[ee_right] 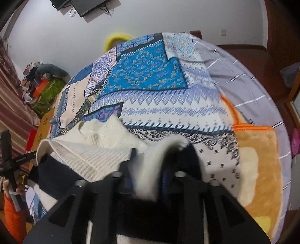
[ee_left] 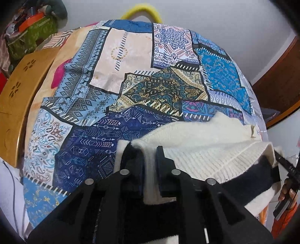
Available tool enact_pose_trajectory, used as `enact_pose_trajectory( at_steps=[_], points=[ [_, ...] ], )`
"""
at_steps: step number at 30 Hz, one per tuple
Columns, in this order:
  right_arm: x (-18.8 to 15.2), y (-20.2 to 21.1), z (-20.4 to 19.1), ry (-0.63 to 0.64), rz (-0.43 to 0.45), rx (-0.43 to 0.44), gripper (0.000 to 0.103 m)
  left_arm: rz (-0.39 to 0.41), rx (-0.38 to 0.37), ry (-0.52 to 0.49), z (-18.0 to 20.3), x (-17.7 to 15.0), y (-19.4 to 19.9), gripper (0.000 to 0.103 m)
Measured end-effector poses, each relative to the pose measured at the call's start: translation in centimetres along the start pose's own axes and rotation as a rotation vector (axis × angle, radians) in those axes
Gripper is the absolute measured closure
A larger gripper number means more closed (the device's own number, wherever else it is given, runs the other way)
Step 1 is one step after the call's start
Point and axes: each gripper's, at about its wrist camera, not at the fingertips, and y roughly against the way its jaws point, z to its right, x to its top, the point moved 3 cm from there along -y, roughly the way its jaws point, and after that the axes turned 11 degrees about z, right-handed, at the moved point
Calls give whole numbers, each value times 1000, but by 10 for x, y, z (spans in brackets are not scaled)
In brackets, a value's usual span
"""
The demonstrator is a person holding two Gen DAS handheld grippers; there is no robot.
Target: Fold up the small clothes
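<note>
A cream ribbed knit sweater (ee_left: 196, 150) with a dark band (ee_left: 243, 178) lies bunched at the near edge of a patchwork bed cover (ee_left: 131, 75). My left gripper (ee_left: 148, 152) is shut on a fold of its cream edge, which fills the gap between the black fingers (ee_left: 131, 157). In the right wrist view the sweater (ee_right: 90, 150) spreads to the left. A blurred cream fold hangs loosely between the parted jaws of my right gripper (ee_right: 150, 159), away from the left pad. Each gripper shows at the edge of the other's view, held by a hand (ee_left: 286, 191).
A wooden board (ee_left: 20, 90) lies along the bed's left side, with a cluttered pile (ee_left: 28, 28) behind it. A yellow hoop (ee_left: 142, 11) stands against the far wall. An orange-edged plush blanket (ee_right: 258, 159) and grey sheet (ee_right: 243, 75) lie on the right. Dark wooden furniture (ee_left: 277, 84) is at the far right.
</note>
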Motion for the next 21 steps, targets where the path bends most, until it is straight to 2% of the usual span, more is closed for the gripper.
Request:
enact_pose_trajectory(
  at_steps=[1,2,3,4,5,6,7,8,9,12,16,21],
  points=[
    [3,4,0,11,20,-18,57,-5,5,-13,2,0,2,86],
    [7,11,-1,29,54,-42,49,-4,10,-27,4,1,5,85],
    [10,16,-2,41,74,-53,46,-1,16,-41,6,2,9,81],
    [13,20,-2,50,87,-59,46,5,26,-52,7,3,12,65],
    [16,24,-3,53,90,-61,46,26,67,-67,8,5,17,50],
    [17,26,-4,52,89,-60,46,53,103,-78,7,7,22,24],
    [18,29,-5,52,88,-57,46,107,131,-90,7,9,30,17],
    [19,32,-8,59,89,-55,46,163,138,-108,8,12,40,16],
    [19,33,-10,69,90,-55,46,180,135,-122,9,13,46,16],
    [16,38,-23,110,91,-50,45,165,128,-123,10,14,53,16],
    [7,35,-46,157,75,-22,37,151,120,-154,17,7,57,16],
    [-12,20,-84,243,45,20,37,118,90,-188,32,-7,52,16]
  ],
)
